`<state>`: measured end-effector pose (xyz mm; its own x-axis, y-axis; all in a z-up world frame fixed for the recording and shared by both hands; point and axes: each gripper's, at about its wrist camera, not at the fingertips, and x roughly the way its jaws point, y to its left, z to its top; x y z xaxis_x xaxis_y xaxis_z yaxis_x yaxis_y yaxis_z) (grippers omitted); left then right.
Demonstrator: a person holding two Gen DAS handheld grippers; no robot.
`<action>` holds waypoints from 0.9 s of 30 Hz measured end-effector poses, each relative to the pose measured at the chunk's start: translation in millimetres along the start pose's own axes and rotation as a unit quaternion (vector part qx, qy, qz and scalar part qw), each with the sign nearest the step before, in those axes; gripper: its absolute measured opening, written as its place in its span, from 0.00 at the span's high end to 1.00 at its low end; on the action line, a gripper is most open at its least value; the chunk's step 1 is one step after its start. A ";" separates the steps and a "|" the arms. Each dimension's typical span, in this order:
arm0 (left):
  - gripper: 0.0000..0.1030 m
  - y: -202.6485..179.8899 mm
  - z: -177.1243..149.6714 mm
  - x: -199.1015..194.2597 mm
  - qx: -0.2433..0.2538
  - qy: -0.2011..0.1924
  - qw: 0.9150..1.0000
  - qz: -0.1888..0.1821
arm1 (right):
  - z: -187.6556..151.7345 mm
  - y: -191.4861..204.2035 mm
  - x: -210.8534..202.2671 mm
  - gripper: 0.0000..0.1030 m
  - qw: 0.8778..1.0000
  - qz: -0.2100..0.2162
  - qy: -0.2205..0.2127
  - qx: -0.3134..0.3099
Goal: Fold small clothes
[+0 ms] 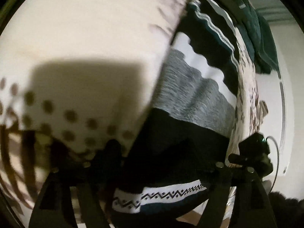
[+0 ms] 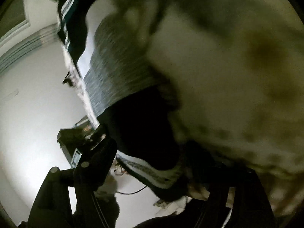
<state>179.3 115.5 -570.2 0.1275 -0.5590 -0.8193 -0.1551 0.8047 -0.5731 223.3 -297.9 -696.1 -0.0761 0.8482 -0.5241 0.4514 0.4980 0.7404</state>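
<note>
Striped blanket [image 1: 191, 95], cream dotted garment [image 1: 85, 57] on it

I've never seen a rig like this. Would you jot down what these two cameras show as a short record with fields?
Setting: handheld tools over a striped black, grey and white blanket
Garment: cream cloth with brown dots, lying over the blanket and filling much of both views
Left gripper: jaws apart, the cloth's dotted edge at one finger, no clamp visible
Right gripper: jaws apart, cloth draped over one side
Picture quality: dark and blurred, so fine contact is unclear
</note>
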 end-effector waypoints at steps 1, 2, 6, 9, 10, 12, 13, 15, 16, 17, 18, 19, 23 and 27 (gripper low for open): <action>0.29 -2.5 0.4 2.2 0.004 -0.001 1.000 -0.001 | 0.5 4.6 5.9 0.24 1.000 0.000 0.002 -0.007; 0.29 -2.0 -1.0 3.3 0.007 -0.004 1.000 0.001 | 0.7 8.4 13.1 0.25 1.000 0.000 0.006 -0.011; 0.91 -11.5 -13.4 4.3 0.041 0.001 0.999 0.011 | -4.1 12.7 33.8 0.87 1.000 -0.027 0.002 -0.008; 0.92 -17.8 -28.9 -0.1 0.042 -0.012 0.999 0.015 | -15.7 7.8 30.1 0.89 0.999 -0.032 -0.010 0.004; 0.92 -17.0 -31.9 -3.8 0.040 -0.016 0.999 0.013 | -22.7 5.8 27.7 0.90 0.999 -0.035 -0.011 0.009; 0.92 -20.1 -42.2 -12.8 0.036 -0.021 0.999 0.002 | -32.7 6.2 24.0 0.90 0.999 -0.042 -0.008 0.004; 0.92 -17.7 -47.0 -15.9 0.035 -0.020 0.999 -0.002 | -40.7 5.8 20.0 0.90 0.999 -0.050 -0.004 -0.003; 0.92 -18.7 -63.4 -21.4 0.036 -0.010 0.999 -0.005 | -50.3 -0.2 12.9 0.90 0.998 -0.056 0.007 -0.004; 0.92 -19.2 -66.1 -21.3 0.035 -0.006 0.999 -0.008 | -55.7 -2.9 10.3 0.90 0.998 -0.058 0.011 -0.004; 0.92 -18.4 -74.5 -23.5 0.031 -0.001 0.999 -0.012 | -62.0 -5.8 8.0 0.90 0.998 -0.062 0.014 -0.002; 0.92 -17.8 -82.6 -24.6 0.026 0.006 1.000 -0.014 | -68.6 -8.4 7.0 0.90 0.998 -0.062 0.023 0.000; 0.92 -16.0 -85.7 -26.6 0.023 0.010 1.000 -0.017 | -73.4 -9.9 5.9 0.90 0.998 -0.064 0.027 0.000; 0.92 -14.3 -98.0 -35.1 -0.018 0.004 0.999 -0.044 | -86.8 -7.5 -3.2 0.89 0.999 -0.043 0.022 0.000; 0.92 -23.5 -86.6 -61.4 -0.036 -0.027 0.996 -0.082 | -83.9 4.9 -24.6 0.88 1.000 0.000 -0.003 -0.008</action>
<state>90.3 113.7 -507.8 0.2097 -0.6690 -0.7131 -0.1966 0.6855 -0.7010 152.8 -301.3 -644.3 -0.0713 0.8475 -0.5260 0.4375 0.5005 0.7471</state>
